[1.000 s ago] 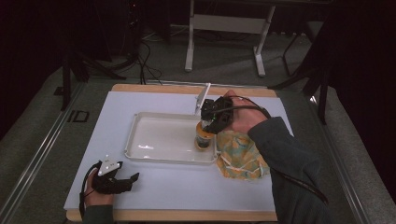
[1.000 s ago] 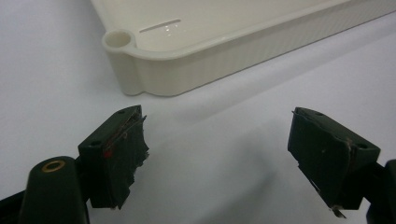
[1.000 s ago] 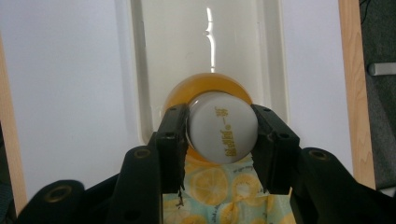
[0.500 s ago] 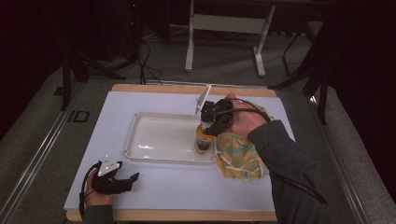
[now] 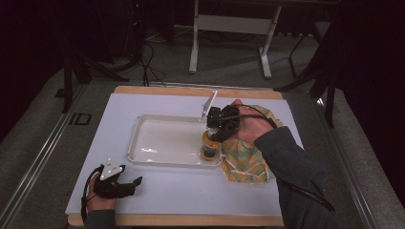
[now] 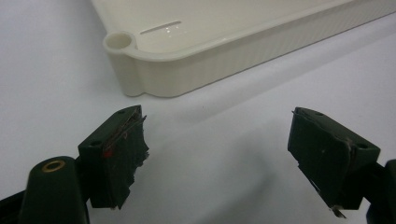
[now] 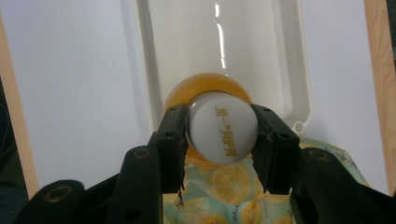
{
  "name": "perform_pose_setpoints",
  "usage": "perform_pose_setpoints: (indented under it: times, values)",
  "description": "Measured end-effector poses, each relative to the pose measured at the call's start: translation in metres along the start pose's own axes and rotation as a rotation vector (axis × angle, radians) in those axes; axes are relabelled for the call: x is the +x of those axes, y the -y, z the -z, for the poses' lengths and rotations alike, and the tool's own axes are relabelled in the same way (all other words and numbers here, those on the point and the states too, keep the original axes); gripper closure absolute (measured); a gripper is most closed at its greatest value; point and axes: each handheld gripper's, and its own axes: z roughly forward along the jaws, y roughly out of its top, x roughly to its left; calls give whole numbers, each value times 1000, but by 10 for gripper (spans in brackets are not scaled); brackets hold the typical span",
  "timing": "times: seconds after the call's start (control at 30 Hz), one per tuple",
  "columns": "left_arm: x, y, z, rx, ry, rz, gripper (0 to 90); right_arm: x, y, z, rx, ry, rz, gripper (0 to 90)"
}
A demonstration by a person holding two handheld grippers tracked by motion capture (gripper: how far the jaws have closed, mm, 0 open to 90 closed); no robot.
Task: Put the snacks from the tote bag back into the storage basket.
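A small amber bottle (image 5: 209, 149) with a white printed cap (image 7: 223, 133) stands upright at the right end of a cream tray (image 5: 162, 143). My right gripper (image 5: 217, 130) points down over it, and its jaws are shut on the cap from both sides (image 7: 223, 135). Beside the tray on the right lies a yellow and green lemon-print cloth (image 5: 246, 160), partly under the person's right hand and sleeve. My left gripper (image 5: 125, 185) rests open on the white table near the front left corner. Its jaws (image 6: 219, 158) hold nothing and face the tray's near corner (image 6: 122, 44).
The white tabletop (image 5: 157, 191) has a wooden front edge (image 5: 181, 220) and back edge. The tray's inside is bare apart from the bottle. A desk frame (image 5: 229, 24) and cables stand on the floor beyond the table.
The right gripper with the bottle has shifted slightly lower and toward the tray's right end. The left gripper has not moved.
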Motion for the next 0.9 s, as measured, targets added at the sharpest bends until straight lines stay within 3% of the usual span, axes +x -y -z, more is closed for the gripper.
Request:
perform_pose_setpoints:
  times: [0.9]
  values:
    - [0, 0, 0, 2, -1, 3, 192, 3, 4, -11, 29, -45, -15, 587]
